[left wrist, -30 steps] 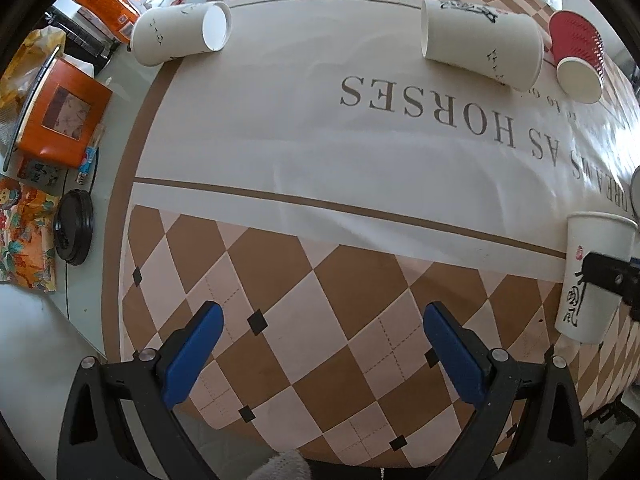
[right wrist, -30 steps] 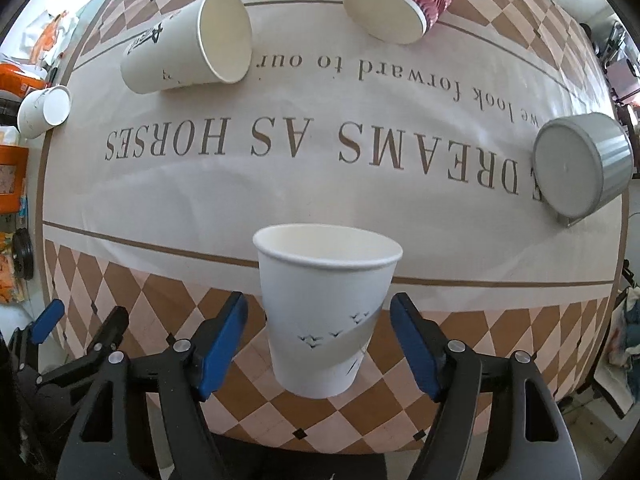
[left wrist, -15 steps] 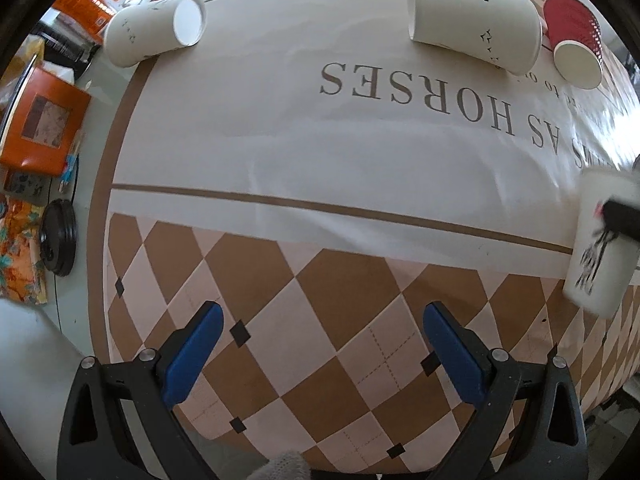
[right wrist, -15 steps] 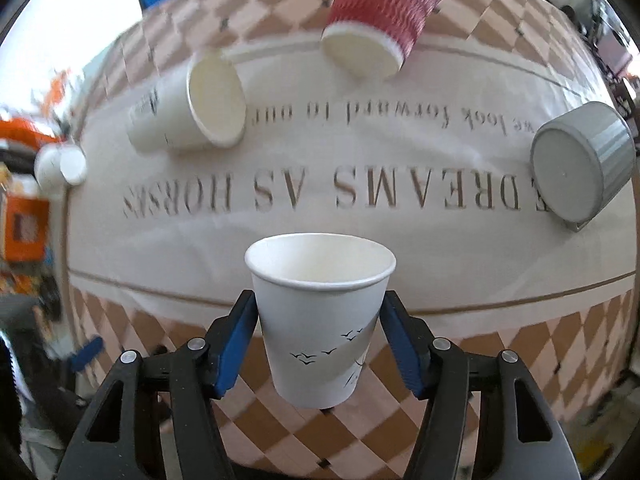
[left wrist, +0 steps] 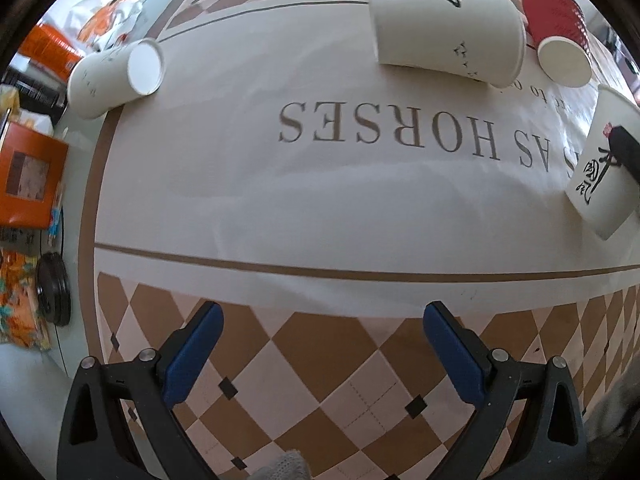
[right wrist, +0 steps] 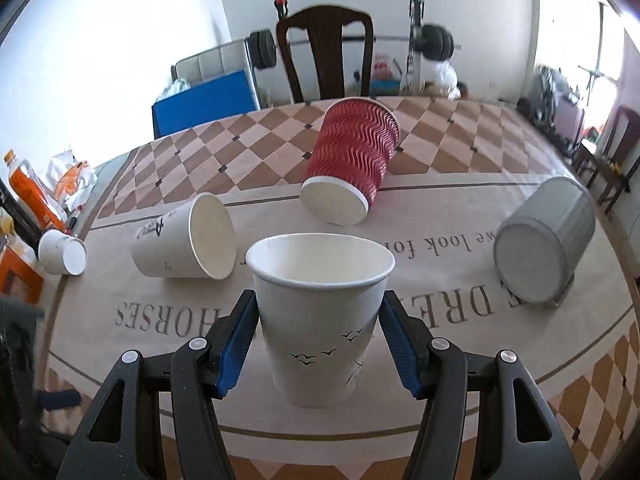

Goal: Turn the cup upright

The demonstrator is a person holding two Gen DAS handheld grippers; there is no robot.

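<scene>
My right gripper (right wrist: 318, 320) is shut on an upright white paper cup with small black birds (right wrist: 320, 312), mouth up, held over the printed cloth. The same cup shows at the right edge of the left wrist view (left wrist: 604, 168), tilted, with a black finger of the right gripper on it. My left gripper (left wrist: 320, 344) is open and empty over the checkered part of the tablecloth (left wrist: 320, 200). Other cups lie on their sides: a large white one (left wrist: 448, 40) (right wrist: 188, 236), a red ribbed one (left wrist: 560, 40) (right wrist: 352, 164), and a small white one (left wrist: 116, 72) (right wrist: 64, 256).
A grey metal cup (right wrist: 544, 244) lies on its side at the right. Orange boxes (left wrist: 28, 176), snack packets and a black lid (left wrist: 54, 292) crowd the table's left edge. A dark wooden chair (right wrist: 326, 52) stands behind the far side of the table.
My right gripper closed on the upright cup and lifted it, carrying it forward over the lettering. My left gripper moved forward a little and stayed open.
</scene>
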